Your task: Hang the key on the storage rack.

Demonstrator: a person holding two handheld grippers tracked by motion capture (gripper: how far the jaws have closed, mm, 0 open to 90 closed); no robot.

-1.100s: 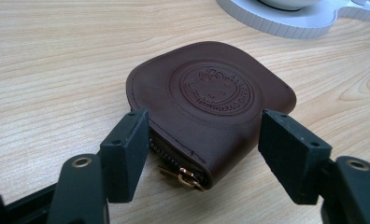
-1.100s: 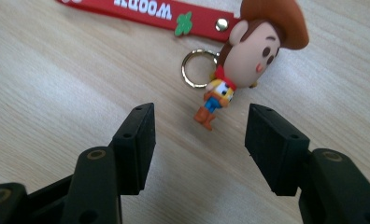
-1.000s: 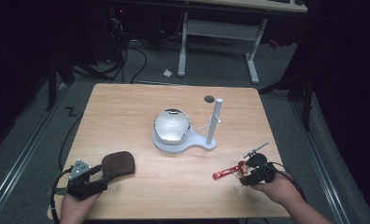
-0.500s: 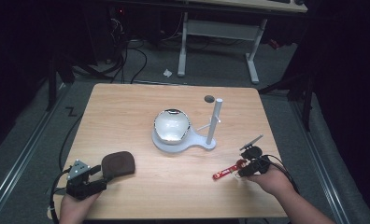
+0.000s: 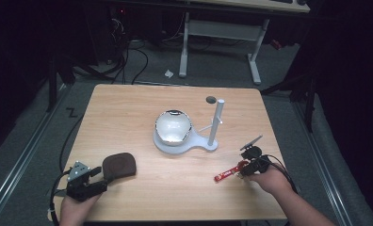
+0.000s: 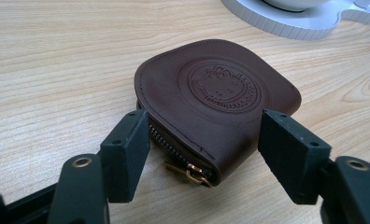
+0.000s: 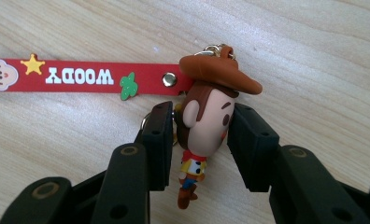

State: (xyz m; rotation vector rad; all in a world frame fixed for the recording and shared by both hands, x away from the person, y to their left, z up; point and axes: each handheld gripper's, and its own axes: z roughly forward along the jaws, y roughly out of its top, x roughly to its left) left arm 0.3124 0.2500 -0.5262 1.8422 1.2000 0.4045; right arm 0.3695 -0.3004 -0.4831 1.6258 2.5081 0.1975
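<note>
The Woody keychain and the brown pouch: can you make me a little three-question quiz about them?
1. True or false: the right tool has its jaws around the head of the Woody keychain.
2. What lies between the jaws of the left tool? A) a spoon B) the brown pouch C) a ball
3. Fill in: the word printed on the red strap is ____.

Key: 1 true; 2 B; 3 WOODY.
</note>
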